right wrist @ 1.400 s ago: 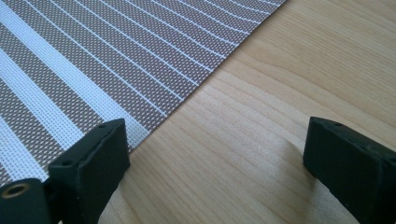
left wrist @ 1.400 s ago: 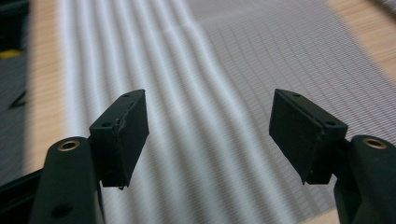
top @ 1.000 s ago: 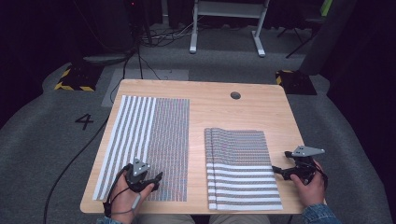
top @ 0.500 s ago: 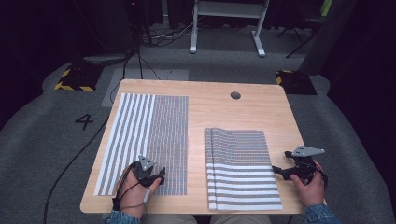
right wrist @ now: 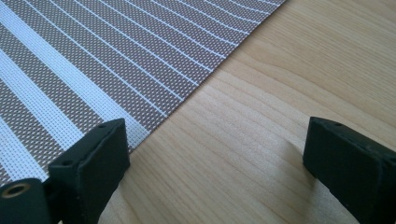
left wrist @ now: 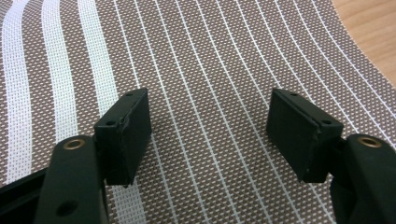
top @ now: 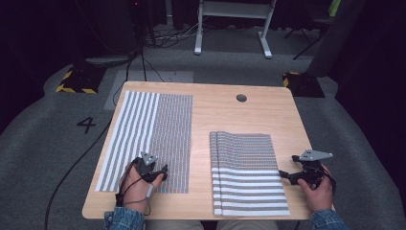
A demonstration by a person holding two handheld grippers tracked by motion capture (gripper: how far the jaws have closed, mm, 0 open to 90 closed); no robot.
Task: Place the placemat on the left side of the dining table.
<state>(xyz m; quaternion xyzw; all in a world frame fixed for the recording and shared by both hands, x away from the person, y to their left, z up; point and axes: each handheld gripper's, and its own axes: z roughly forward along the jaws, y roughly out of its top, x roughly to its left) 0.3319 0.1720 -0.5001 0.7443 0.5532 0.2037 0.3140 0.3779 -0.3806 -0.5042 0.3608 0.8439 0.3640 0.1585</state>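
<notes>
A brown-and-white striped woven mat (top: 153, 134) lies flat on the left half of the wooden table (top: 225, 115). A second striped mat (top: 249, 170), folded in layers, lies on the right half. My left gripper (top: 162, 173) hovers over the near right part of the flat mat (left wrist: 210, 70), jaws open with nothing between them. My right gripper (top: 285, 175) sits over bare wood just off the folded mat's right edge (right wrist: 93, 70), jaws open and empty, one fingertip (right wrist: 100, 149) over the mat's border.
A round cable hole (top: 241, 97) is set in the table's far side. Grey floor surrounds the table, with a white desk frame (top: 234, 24) and cables behind it. Black-and-yellow marked blocks (top: 76, 79) stand at both far corners.
My left gripper has moved a little right and forward over the flat mat. The right gripper has stayed put.
</notes>
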